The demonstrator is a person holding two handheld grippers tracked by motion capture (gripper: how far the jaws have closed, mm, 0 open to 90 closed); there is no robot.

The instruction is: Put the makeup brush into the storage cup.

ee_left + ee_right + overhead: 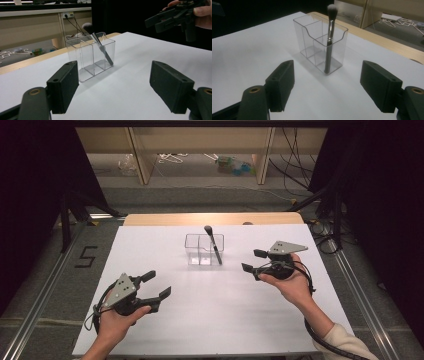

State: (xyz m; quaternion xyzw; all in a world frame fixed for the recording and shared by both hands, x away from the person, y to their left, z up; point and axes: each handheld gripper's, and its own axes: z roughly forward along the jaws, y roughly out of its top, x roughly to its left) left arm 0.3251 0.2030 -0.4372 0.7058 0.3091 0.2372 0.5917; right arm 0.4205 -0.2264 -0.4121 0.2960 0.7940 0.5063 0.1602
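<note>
Risks first. The clear organiser [204, 249] looks light and stands free on the white surface [215, 320]; a jaw striking its wall on the way in would likely slide or tip it, and the transparent walls make the rim easy to misjudge. The makeup brush [213, 245] leans, bristle end up and well above the rim, handle foot in the end compartment nearest the right gripper. A pinch taken high on the ferrule or on the bristles could lever the organiser over, or let the brush swing and slip. A sideways pull instead of a lift along the handle could drag the container with it.

Right gripper [254, 261]: jaws wide apart, nothing between them, held above the surface. In the right gripper view the brush [329, 40] lies ahead, roughly on the centre line between the jaws, with the organiser [320, 42] well apart from them. This gripper looks the better placed for the brush.

Left gripper [156, 284]: also spread wide and empty, low over the near part of the surface. In its own view the organiser [91, 56] sits ahead and slightly left of the jaw gap, the brush [97, 42] on the far side of it, and the right gripper [172, 17] farther off, upper right. If both close in together, they may collide over the container.
</note>
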